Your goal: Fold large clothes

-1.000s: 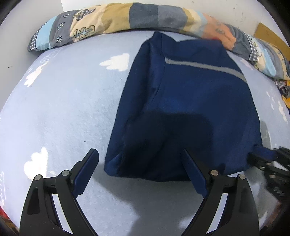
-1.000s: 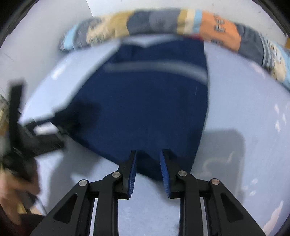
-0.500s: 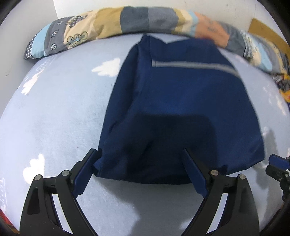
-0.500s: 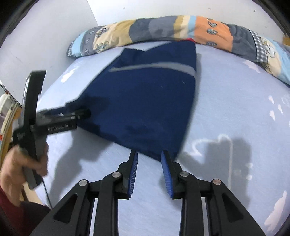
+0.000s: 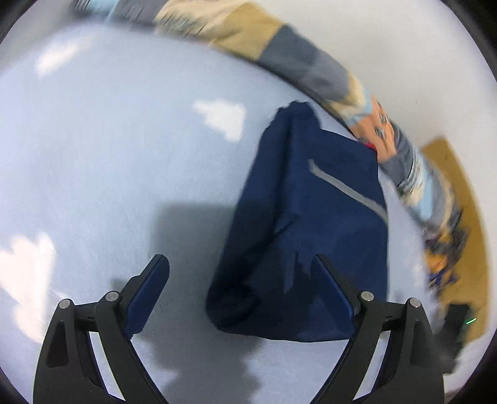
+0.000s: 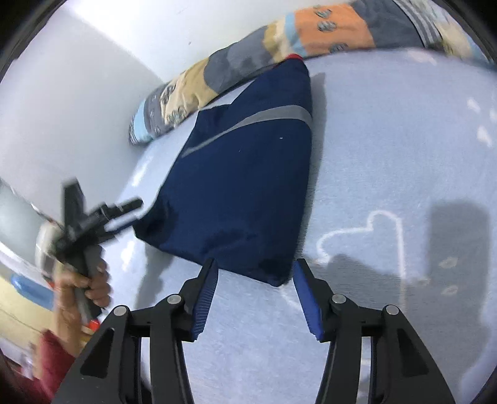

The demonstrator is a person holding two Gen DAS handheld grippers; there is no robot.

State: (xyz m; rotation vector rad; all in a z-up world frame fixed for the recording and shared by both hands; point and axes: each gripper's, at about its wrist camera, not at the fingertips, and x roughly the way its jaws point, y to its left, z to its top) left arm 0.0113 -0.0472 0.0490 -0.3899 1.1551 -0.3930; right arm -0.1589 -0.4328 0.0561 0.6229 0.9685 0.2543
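Note:
A navy garment (image 5: 310,217) with a grey stripe lies folded on the light blue bed sheet (image 5: 108,186). My left gripper (image 5: 240,273) is open just in front of its near edge. The cloth's near left corner sits between the wide-apart fingers, and neither pad presses on it. In the right wrist view the garment (image 6: 248,186) runs away from me. My right gripper (image 6: 255,275) has its jaws opening, and the garment's near corner lies just ahead of the fingertips, untouched. A hand (image 6: 90,282) holds the blurred left gripper (image 6: 130,206) by the cloth's left corner.
A patchwork bolster (image 5: 295,59) (image 6: 326,28) lies along the white wall behind the garment. The sheet (image 6: 403,155) carries white cloud prints. Brown cardboard (image 5: 459,192) and a black device with a green light (image 5: 459,320) sit off the bed at the right.
The right jaws have spread from a narrow gap and no longer hold the garment's hem. Both grippers have swung and rolled. The garment now sits right of centre in the left view.

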